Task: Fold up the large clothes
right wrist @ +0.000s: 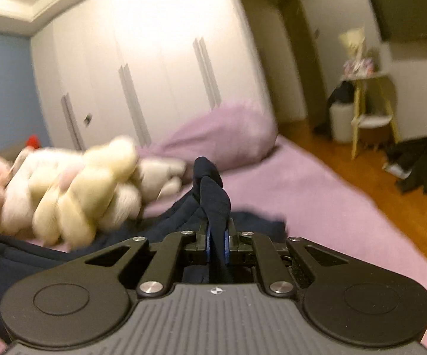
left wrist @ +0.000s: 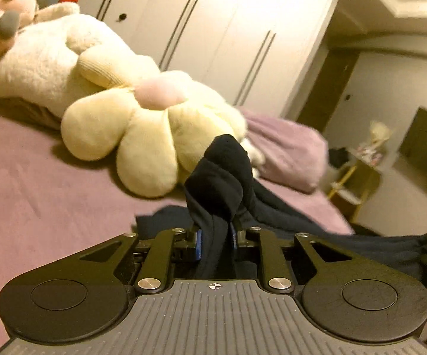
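A dark navy garment [left wrist: 272,207] lies on the pink bed sheet [left wrist: 35,177]. My left gripper [left wrist: 216,230] is shut on a bunched fold of it, which sticks up past the fingertips. My right gripper [right wrist: 217,236] is shut on another fold of the same navy garment [right wrist: 169,216], also bunched and standing above the jaws. The garment hangs and trails between the two grippers, lifted a little above the bed. Its full shape is hidden.
A cream flower-shaped cushion [left wrist: 142,136] and a large plush toy [left wrist: 35,59] lie on the bed just beyond the garment. A lilac pillow [right wrist: 228,133] sits behind. White wardrobes [left wrist: 213,29] line the wall. A yellow stool [right wrist: 373,109] and dark clothes [right wrist: 417,165] are on the wooden floor.
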`<state>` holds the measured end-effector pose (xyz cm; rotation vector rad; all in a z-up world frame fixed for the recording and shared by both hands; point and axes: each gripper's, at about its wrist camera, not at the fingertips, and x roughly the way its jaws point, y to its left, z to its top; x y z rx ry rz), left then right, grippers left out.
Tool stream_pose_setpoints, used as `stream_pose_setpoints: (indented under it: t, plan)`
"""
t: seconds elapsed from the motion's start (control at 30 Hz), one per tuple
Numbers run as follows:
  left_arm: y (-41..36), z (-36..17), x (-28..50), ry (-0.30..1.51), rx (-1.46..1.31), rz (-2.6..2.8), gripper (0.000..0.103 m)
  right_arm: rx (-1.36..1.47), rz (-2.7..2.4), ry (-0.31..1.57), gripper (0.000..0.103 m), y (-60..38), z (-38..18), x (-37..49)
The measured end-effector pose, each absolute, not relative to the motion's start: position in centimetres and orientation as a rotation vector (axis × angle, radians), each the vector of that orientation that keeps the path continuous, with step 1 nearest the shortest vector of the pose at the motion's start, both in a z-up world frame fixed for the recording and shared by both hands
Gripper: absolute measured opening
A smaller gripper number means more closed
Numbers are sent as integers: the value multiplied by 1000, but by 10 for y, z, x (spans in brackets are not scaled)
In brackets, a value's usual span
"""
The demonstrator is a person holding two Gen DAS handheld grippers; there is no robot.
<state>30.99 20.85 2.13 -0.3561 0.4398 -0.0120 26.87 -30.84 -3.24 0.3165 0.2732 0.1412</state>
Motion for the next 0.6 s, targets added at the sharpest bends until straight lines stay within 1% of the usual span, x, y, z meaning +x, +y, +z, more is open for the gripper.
stream_pose_setpoints:
  t: [0.1,0.2,0.27,0.3,0.33,0.4,0.43,0.47,0.53,0.57,0.6]
  plan:
    - [199,-7,354,519,-318,49,21,316,80,296,8,-302,-30,310]
    - [193,-48,384,617,-285,98,25,282,29,389,8,-291,-53,355]
    - [195,-68,392,661,-312,115,30,258,12,477,8,-286,-77,382]
    - [198,-75,392,671,-327,104,35,249,-1,509,8,-283,-87,391]
    - [202,-79,391,669,-342,84,42,242,-15,535,9,-282,-97,398]
    - [209,-83,388,666,-372,36,47,242,-16,572,13,-279,-112,406]
    - [211,-83,390,673,-380,20,47,259,-4,579,15,-281,-116,408]
    - [212,-84,391,686,-377,16,47,277,8,579,17,-282,-118,408]
    - [212,-81,395,703,-367,6,23,287,24,582,20,-285,-121,410]
    - [210,-77,395,705,-357,1,22,284,27,591,22,-285,-123,413]
    - [207,-69,393,699,-346,2,19,277,27,601,21,-284,-125,416]
